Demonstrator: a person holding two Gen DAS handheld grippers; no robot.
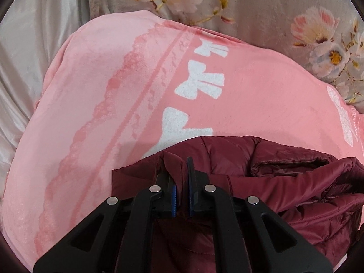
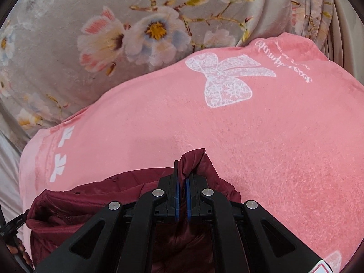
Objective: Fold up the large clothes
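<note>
A dark red puffer jacket [image 1: 284, 177] lies bunched on a pink blanket [image 1: 113, 95] with white bows. My left gripper [image 1: 176, 166] is shut on a fold of the jacket's edge at its left side. In the right wrist view the same jacket [image 2: 91, 200] fills the lower left. My right gripper [image 2: 182, 170] is shut on a raised corner of the jacket, which pokes up between the fingers. Both grips hold the cloth just above the pink blanket [image 2: 273, 136].
A grey floral blanket [image 2: 91, 34] lies beyond the pink one at the back, and it also shows in the left wrist view [image 1: 273, 11]. Pale satin cloth [image 1: 34, 45] lies at the left. The other hand-held gripper [image 2: 13, 227] shows at the lower left edge.
</note>
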